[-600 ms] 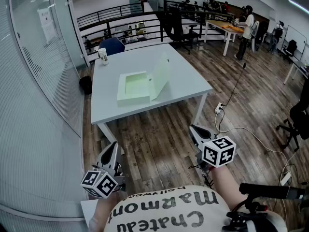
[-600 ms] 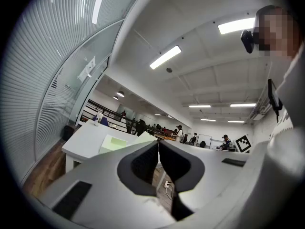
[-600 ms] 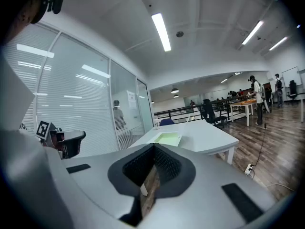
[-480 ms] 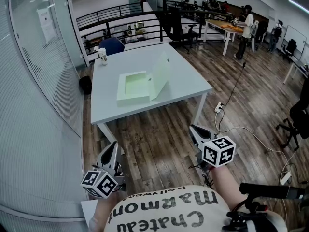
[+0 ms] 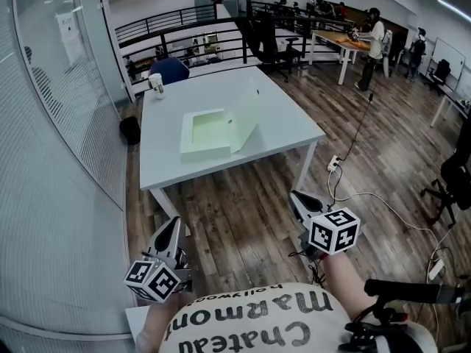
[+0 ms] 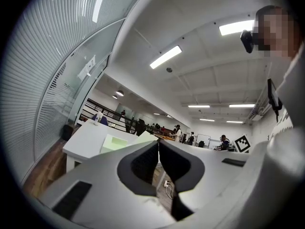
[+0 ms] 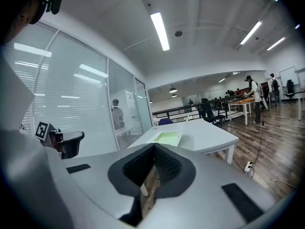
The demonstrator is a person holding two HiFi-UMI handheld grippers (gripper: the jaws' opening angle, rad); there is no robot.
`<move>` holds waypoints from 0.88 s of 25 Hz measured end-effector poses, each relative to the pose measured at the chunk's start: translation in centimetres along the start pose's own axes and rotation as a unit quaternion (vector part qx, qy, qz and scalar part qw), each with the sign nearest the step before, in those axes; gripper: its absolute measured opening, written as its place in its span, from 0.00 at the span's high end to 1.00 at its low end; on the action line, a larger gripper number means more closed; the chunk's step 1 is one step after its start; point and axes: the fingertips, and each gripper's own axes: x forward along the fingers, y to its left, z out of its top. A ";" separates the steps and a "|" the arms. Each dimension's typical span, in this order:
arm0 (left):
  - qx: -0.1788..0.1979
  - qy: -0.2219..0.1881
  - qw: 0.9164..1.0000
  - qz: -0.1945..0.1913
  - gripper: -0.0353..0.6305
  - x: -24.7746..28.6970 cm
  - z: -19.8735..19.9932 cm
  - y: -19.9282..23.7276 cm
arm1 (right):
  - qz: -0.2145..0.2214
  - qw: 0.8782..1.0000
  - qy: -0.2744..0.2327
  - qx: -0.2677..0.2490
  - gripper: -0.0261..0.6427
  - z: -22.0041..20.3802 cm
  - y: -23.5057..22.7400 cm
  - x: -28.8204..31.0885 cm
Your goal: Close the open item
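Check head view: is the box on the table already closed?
No, the box on the table is open, with its lid standing tilted up at its right side.

The raised lid of the open box screens the strip of table just behind it, and the cup at the table's far left corner is too small for its print to be read. Seen along the left gripper, the table's near edge and the box's lower part hide behind that gripper's body; the right gripper covers the table's near corner. People beyond the table's far right corner are too small to tell what they handle, and the chair right of the table is cut off at the edge.
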 end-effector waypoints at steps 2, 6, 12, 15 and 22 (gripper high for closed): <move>0.003 0.000 1.000 -0.001 0.96 -0.2 0.2 0.6 | 0.000 1.000 -0.010 0.017 0.96 -0.1 0.1 0.5; -0.002 -0.001 1.000 0.004 0.96 -1.1 0.8 2.5 | 0.012 0.997 -0.037 0.063 0.96 0.1 1.2 1.4; -0.016 0.019 1.000 0.002 0.96 -2.2 -0.8 5.3 | 0.001 0.998 -0.025 0.058 0.96 -2.2 3.3 3.2; -0.023 0.030 0.999 -0.001 0.96 -1.4 -1.7 6.3 | -0.010 0.998 -0.001 0.057 0.96 -3.8 3.3 4.5; -0.037 0.018 0.999 -0.001 0.96 2.8 -1.8 8.1 | -0.021 0.998 -0.002 0.061 0.96 -2.9 0.0 7.9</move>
